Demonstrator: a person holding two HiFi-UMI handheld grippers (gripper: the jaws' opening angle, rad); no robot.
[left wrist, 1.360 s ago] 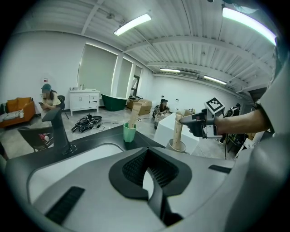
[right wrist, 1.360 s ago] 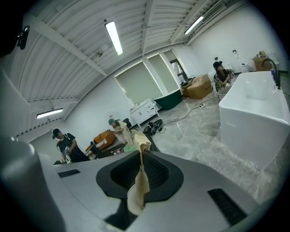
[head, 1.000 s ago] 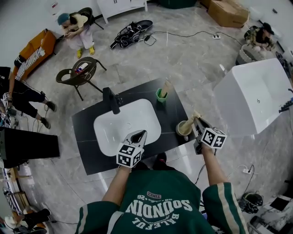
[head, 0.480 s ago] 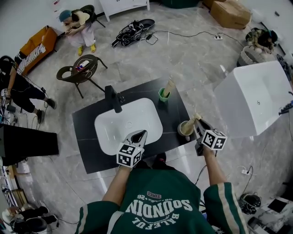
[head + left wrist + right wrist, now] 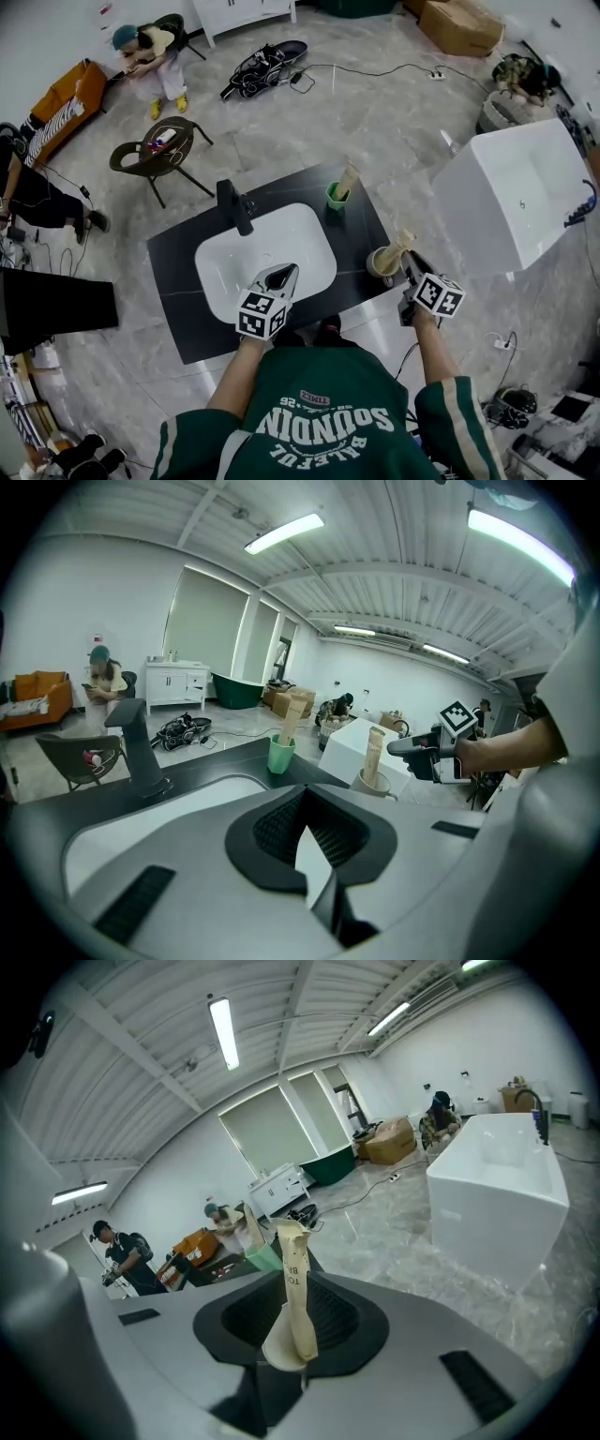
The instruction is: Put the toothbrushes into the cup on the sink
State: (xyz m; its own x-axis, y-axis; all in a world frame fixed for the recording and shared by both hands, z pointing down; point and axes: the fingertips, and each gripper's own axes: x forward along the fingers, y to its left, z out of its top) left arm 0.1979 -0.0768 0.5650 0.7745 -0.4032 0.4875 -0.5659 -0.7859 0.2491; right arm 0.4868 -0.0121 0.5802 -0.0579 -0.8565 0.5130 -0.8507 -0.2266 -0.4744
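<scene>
Left tongs: your left tongs [image 5: 280, 275] hang over the front edge of the white sink [image 5: 225, 272]. The left gripper view shows a sliver of white between the 2 jaws, so they stand slightly apart with nothing in them.
Right tongs: your right tongs [image 5: 410, 262] point at the beige cup [image 5: 378, 265] from its right side. Their jaws have just been opening and are released. The paper-wrapped toothbrush [image 5: 294, 1274] stands upright in the gap between them, and no pad presses on it.
Task's things: that paper-wrapped toothbrush sits in the beige cup, tilted toward your right tongs. The cup stands on the dark tabletop [image 5: 173, 272], near its right edge and just right of the sink.
Second set: a green cup [image 5: 332, 198] stands at the back of the tabletop, behind the sink's right corner. It holds a second toothbrush [image 5: 346, 178], also in a paper wrapper.
Faucet: 1 black faucet [image 5: 233, 205] rises behind the sink, left of the green cup.
Surroundings: a white bathtub [image 5: 525, 197] stands on the floor to your right, well apart from the tabletop.
</scene>
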